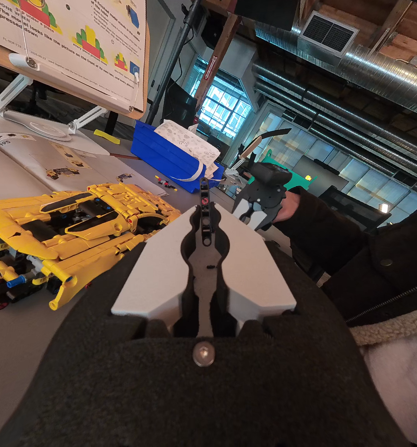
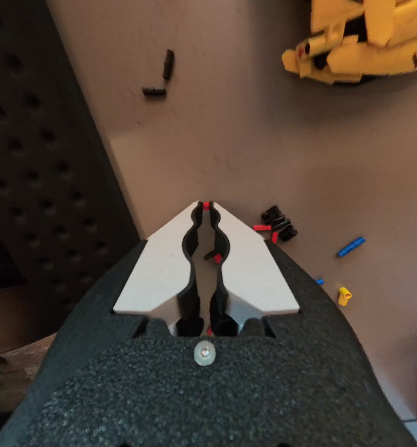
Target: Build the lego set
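Observation:
My left gripper point(image 1: 204, 205) is shut on a thin black holed beam point(image 1: 204, 193) that stands upright between its fingertips, with a red pin in one hole. The yellow lego car point(image 1: 64, 227) lies on the table to its left. My right gripper point(image 2: 205, 204) is shut on a small red pin point(image 2: 205, 206) at its tips, pointing down at the table. It also shows in the left wrist view point(image 1: 251, 215), held by a hand to the right. A corner of the car shows in the right wrist view point(image 2: 352, 43).
A blue bin point(image 1: 168, 157) with a printed paper bag stands behind the car, next to an open instruction booklet point(image 1: 57, 159) and a sheet on a stand point(image 1: 77, 48). Loose black, red point(image 2: 261, 227), blue point(image 2: 351, 246) and yellow point(image 2: 344, 295) pins lie on the table. A dark perforated panel point(image 2: 33, 157) is left. Across from one pair of fingers to the other is roughly 25 centimetres.

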